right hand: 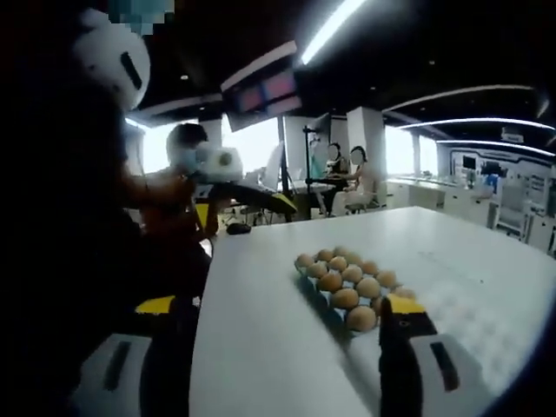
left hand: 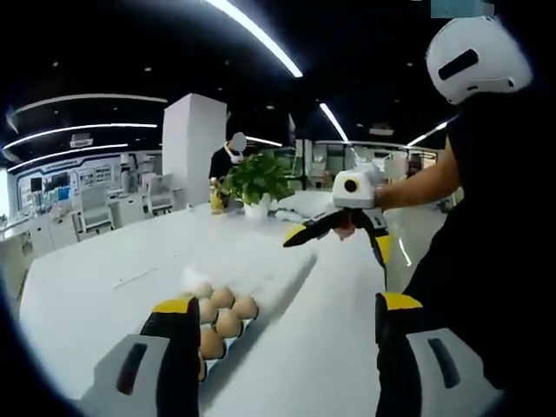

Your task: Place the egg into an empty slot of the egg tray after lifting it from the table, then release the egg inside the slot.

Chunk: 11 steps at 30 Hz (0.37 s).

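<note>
Brown eggs (right hand: 346, 298) fill the egg tray (right hand: 323, 306); both grippers (left hand: 287, 313) (right hand: 278, 321) spread, empty.

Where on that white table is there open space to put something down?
Bare tabletop lies between the egg tray and the person's side, and beyond the tray toward the far edge. It is crowded at the tray and around the potted plant.

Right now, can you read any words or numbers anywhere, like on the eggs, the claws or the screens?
No text can be read anywhere.
Hanging screen: glows pink, too blurred to read.
Far wall displays: too small and blurred to read.
Eggs in the egg tray: no stamps to be seen.
Left claw and right claw: no labels to be seen.
</note>
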{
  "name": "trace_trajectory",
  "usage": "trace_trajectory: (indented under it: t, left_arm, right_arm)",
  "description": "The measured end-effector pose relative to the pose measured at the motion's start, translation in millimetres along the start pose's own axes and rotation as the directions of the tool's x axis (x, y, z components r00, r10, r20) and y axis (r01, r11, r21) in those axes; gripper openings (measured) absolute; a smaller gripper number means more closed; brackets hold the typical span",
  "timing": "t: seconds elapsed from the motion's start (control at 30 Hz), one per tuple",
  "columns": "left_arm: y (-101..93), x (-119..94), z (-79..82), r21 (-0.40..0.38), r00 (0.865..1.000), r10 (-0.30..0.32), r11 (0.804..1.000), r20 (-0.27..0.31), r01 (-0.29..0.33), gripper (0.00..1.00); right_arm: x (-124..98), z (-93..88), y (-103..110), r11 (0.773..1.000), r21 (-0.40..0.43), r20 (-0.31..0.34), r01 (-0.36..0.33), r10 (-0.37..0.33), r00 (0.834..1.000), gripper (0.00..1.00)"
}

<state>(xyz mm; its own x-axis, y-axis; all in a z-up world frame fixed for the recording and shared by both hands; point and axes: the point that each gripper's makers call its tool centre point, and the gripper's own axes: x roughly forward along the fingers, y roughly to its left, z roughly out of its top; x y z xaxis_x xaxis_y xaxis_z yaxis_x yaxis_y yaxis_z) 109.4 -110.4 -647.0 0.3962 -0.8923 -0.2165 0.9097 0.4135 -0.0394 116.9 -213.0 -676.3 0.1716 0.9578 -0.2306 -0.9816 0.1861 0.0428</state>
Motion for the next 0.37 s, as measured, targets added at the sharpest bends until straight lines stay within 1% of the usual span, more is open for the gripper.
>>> trace_trajectory:
  t: [0.1, 0.37]
  left_arm:
    - [-2.2, 3.2, -2.3, 0.01, 1.0, 0.001, 1.0, -0.013, -0.001, 0.84]
    - [-5.9, 5.3, 0.5, 0.017, 1.0, 0.013, 1.0, 0.011, -0.013, 0.8]
  right_arm:
    - [-2.3, -0.6, 2.6, 1.0, 0.001, 0.005, 0.0, 0.0, 1.0, 0.98]
    - [-9.2, -3.3, 4.0, 1.0, 0.002, -0.004, 0.011, -0.011, 1.0, 0.97]
